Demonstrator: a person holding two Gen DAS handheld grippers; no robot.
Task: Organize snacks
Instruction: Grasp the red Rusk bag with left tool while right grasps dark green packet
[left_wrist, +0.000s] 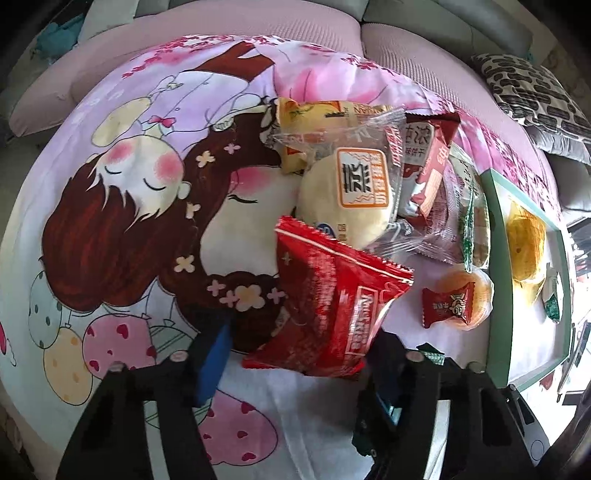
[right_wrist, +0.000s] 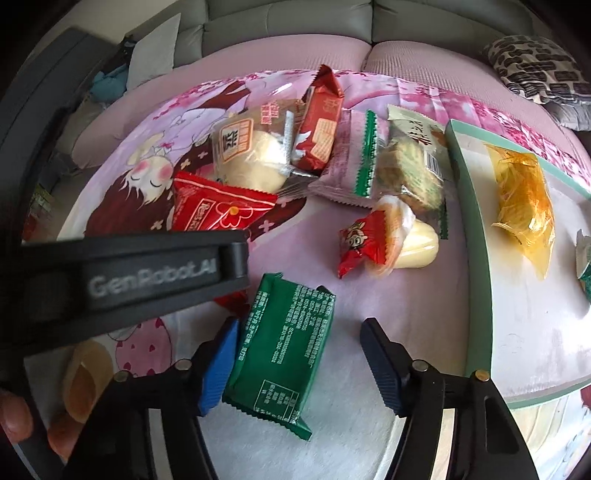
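Snacks mostly lie heaped on the cartoon cloth (left_wrist: 122, 206); only an amber crinkly pouch (right_wrist: 522, 206) sits in your green-rimmed tray (right_wrist: 474, 266) (barely started); your left gripper (left_wrist: 295, 358) straddles the glossy red packet (left_wrist: 332, 306), your right gripper (right_wrist: 299, 369) the flat green packet (right_wrist: 284, 354), grip unclear.

A cartoon-print sheet (left_wrist: 122, 206) covers the sofa (right_wrist: 288, 22), patterned cushion (right_wrist: 539, 66) behind.

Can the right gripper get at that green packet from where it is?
Probably yes: the green packet lies flat between the right gripper's open fingers, one pad beside its edge, nothing lying on top of it.
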